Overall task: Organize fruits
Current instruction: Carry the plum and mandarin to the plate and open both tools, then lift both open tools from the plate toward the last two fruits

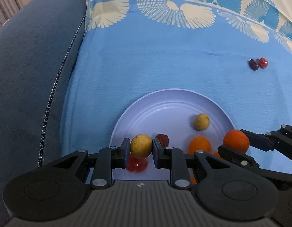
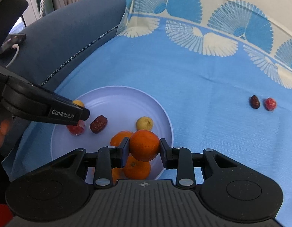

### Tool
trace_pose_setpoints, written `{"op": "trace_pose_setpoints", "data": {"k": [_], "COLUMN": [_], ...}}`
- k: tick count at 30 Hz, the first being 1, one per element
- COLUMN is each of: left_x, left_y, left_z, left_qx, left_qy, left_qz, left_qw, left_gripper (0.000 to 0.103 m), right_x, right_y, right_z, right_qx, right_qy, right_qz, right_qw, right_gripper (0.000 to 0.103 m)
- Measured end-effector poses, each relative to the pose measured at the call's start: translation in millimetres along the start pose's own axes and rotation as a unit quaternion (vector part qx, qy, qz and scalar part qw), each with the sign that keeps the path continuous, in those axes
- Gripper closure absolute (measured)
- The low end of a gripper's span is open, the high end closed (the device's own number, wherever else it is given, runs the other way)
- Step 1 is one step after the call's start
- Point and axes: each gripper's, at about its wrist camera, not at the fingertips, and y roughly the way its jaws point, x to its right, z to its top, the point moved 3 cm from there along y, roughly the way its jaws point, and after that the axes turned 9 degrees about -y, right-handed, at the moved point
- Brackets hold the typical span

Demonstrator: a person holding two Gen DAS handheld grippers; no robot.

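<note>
A pale lilac plate [image 1: 165, 102] [image 2: 161, 113] lies on the blue cloth. My left gripper [image 1: 141, 147] is shut on a yellow round fruit [image 1: 140, 146] over the plate's near left side, above a red fruit [image 1: 137, 165]. My right gripper [image 2: 144, 147] is shut on an orange [image 2: 144, 144] [image 1: 236, 141] above the plate's near right edge. In the plate lie another yellow fruit [image 1: 201, 122] [image 2: 144, 123], a dark red date [image 1: 162, 139] [image 2: 98, 124], a red fruit [image 2: 76, 128] and oranges [image 1: 199, 144] [image 2: 137, 168].
A dark date [image 1: 253, 64] [image 2: 255, 102] and a red fruit [image 1: 263, 62] [image 2: 270, 104] lie on the cloth to the far right of the plate. A blue sofa armrest [image 1: 32, 56] runs along the left. A phone with a cable [image 2: 11, 44] rests on it.
</note>
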Motion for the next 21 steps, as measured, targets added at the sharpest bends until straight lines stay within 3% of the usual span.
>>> {"op": "trace_pose_setpoints", "data": {"k": [1, 2, 3, 4, 6, 8, 11, 14, 21], "left_x": [0.3, 0.5, -0.1, -0.7, -0.5, 0.3, -2.0, -4.2, -5.7], "left_y": [0.8, -0.5, -4.8, -11.5, -26.0, -34.6, -47.1, -62.7, -114.3], "left_z": [0.2, 0.9, 0.9, 1.2, -0.8, -5.8, -19.5, -34.6, -68.5], "left_qx": [0.000, 0.003, 0.011, 0.023, 0.041, 0.031, 0.014, 0.003, 0.037], "left_qy": [0.004, 0.008, 0.006, 0.002, 0.004, 0.011, 0.006, -0.004, -0.012], "left_qz": [-0.001, 0.003, 0.009, 0.014, 0.011, 0.013, 0.035, 0.030, 0.035], "left_qw": [1.0000, 1.0000, 0.9999, 0.9996, 0.9991, 0.9994, 0.9993, 0.9995, 0.9986], "left_gripper": [0.060, 0.029, 0.004, 0.000, 0.000, 0.000, 0.000, 0.000, 0.000], "right_x": [0.1, 0.3, 0.1, -0.8, -4.1, -6.6, -13.2, -20.0, -41.2], "right_y": [2.7, 3.4, 2.0, -1.8, -12.3, -25.6, -52.7, -81.8, -134.9], "right_z": [1.6, 3.2, 4.6, 5.6, 4.9, -0.6, -15.4, -27.7, -43.1], "right_qx": [-0.001, 0.001, 0.004, 0.011, 0.016, 0.014, 0.014, 0.028, 0.061], "right_qy": [0.000, 0.000, -0.002, -0.008, -0.018, -0.018, 0.004, 0.032, 0.025], "right_qz": [0.003, 0.006, 0.007, 0.006, -0.002, -0.010, -0.010, -0.019, -0.036], "right_qw": [1.000, 1.000, 1.000, 1.000, 1.000, 1.000, 1.000, 0.999, 0.997], "right_gripper": [0.066, 0.058, 0.042, 0.036, 0.017, 0.013, 0.012, 0.008, 0.005]}}
